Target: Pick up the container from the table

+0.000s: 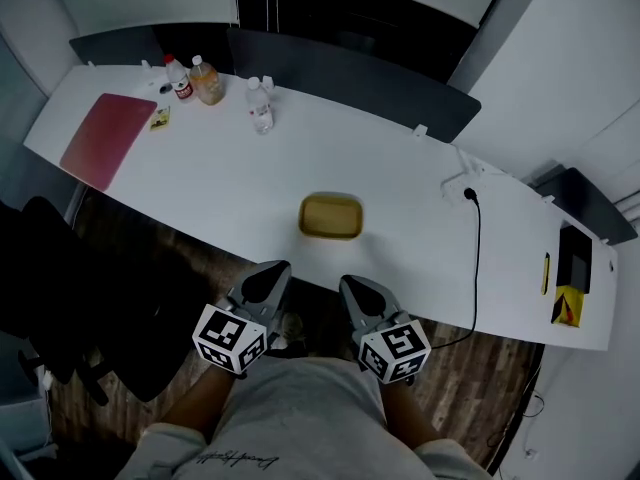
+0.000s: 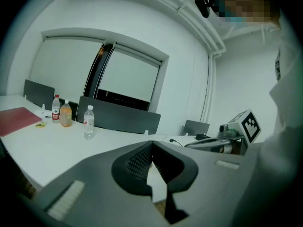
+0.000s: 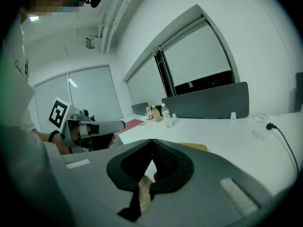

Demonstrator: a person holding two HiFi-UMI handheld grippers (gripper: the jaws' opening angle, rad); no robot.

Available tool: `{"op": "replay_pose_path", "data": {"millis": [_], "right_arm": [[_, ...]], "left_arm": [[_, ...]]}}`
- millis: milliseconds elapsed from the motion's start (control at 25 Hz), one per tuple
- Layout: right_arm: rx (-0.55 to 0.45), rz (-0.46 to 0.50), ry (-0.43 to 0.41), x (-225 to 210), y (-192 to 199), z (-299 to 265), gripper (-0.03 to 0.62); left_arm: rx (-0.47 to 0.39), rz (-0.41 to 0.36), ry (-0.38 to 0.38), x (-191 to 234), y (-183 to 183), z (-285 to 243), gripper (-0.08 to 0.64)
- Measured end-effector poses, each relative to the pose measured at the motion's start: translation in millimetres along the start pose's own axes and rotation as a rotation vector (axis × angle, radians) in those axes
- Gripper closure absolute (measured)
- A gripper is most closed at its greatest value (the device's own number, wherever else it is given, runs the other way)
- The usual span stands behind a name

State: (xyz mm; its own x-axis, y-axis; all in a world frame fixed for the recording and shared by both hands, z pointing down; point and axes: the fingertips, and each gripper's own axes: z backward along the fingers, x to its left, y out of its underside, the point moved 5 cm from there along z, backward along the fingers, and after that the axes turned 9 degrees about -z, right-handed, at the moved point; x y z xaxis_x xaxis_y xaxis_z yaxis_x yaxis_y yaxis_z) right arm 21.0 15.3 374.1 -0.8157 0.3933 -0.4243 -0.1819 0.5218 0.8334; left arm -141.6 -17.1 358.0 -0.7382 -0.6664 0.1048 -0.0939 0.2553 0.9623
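Note:
The yellow container [image 1: 331, 216], a shallow rectangular tub, sits near the front edge of the long white table [image 1: 400, 188]. Both grippers hang below that edge, over the wooden floor, close to the person's lap. My left gripper [image 1: 274, 270] is shut and empty, just left of the container and short of it. My right gripper [image 1: 353, 285] is also shut and empty, just right of it. In the right gripper view the container [image 3: 194, 147] peeks over the closed jaws [image 3: 152, 142], and the left gripper [image 3: 92, 126] shows beside them. The left gripper view shows shut jaws [image 2: 151, 144] and the right gripper [image 2: 226, 140].
Three bottles [image 1: 260, 103] [image 1: 206, 80] [image 1: 179, 77] and a red mat [image 1: 107, 137] lie at the table's far left. A black cable with plug [image 1: 471, 197] runs across the right side. A black and yellow box [image 1: 571, 273] is at the far right. A black chair [image 1: 70, 278] stands left.

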Motion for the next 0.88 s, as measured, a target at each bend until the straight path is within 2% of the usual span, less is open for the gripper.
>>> {"op": "replay_pose_path", "data": {"millis": [200, 440, 880], "right_arm": [[-0.008, 0.008, 0.023, -1.1, -15.5, -16.4, 0.578], [0.006, 0.017, 0.032, -9.9, -28.2, -25.1, 0.578], [0.053, 0.033, 0.01, -48.4, -45.1, -34.9, 0.578]], "left_arm": [[-0.004, 0.011, 0.01, 21.9, -6.9, -13.6, 0.558], [0.006, 0.022, 0.031, 25.2, -12.5, -28.0, 0.558], [0.051, 0.033, -0.008, 24.5, -7.5, -61.2, 0.558]]}}
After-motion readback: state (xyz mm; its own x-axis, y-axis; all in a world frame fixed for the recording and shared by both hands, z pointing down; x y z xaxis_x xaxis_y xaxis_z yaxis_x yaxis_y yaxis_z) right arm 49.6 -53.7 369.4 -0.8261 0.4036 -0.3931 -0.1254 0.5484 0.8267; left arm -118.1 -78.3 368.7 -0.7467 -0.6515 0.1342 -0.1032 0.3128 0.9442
